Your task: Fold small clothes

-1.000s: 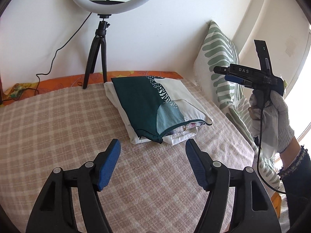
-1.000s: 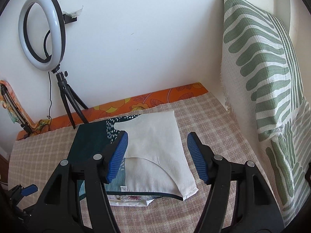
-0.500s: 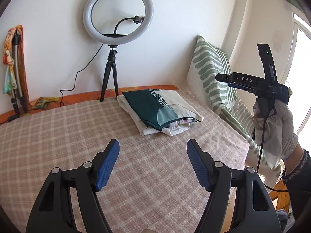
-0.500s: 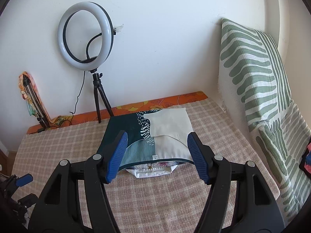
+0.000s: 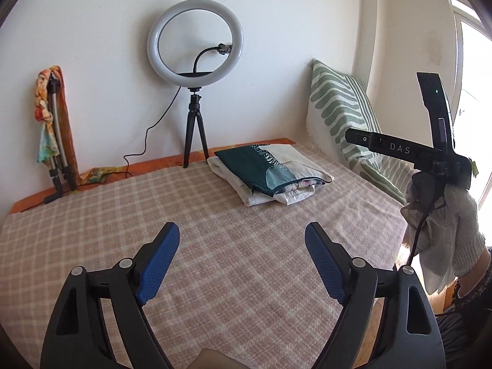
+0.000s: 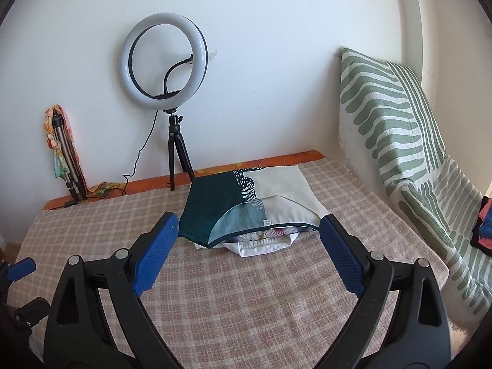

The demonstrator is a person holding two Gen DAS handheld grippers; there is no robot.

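A stack of folded small clothes [image 5: 267,175] lies at the far right of the checked bed cover [image 5: 215,246]; it also shows in the right wrist view [image 6: 249,212]. The top piece is dark green, teal and cream. My left gripper [image 5: 243,246] is open and empty, held above the cover well short of the stack. My right gripper [image 6: 249,240] is open and empty, held above the cover just in front of the stack. The right gripper's body also shows at the right in the left wrist view [image 5: 430,153], in a gloved hand.
A ring light on a black tripod [image 5: 195,61] stands at the wall behind the stack. A folded tripod wrapped in cloth [image 5: 53,129] leans at the far left. A green striped cushion [image 6: 399,129] leans at the right wall. Colourful clothes [image 6: 484,224] lie at far right.
Both grippers have pulled back and up from the stack, which now looks smaller and farther. Both stayed open and empty. The stack has not moved.
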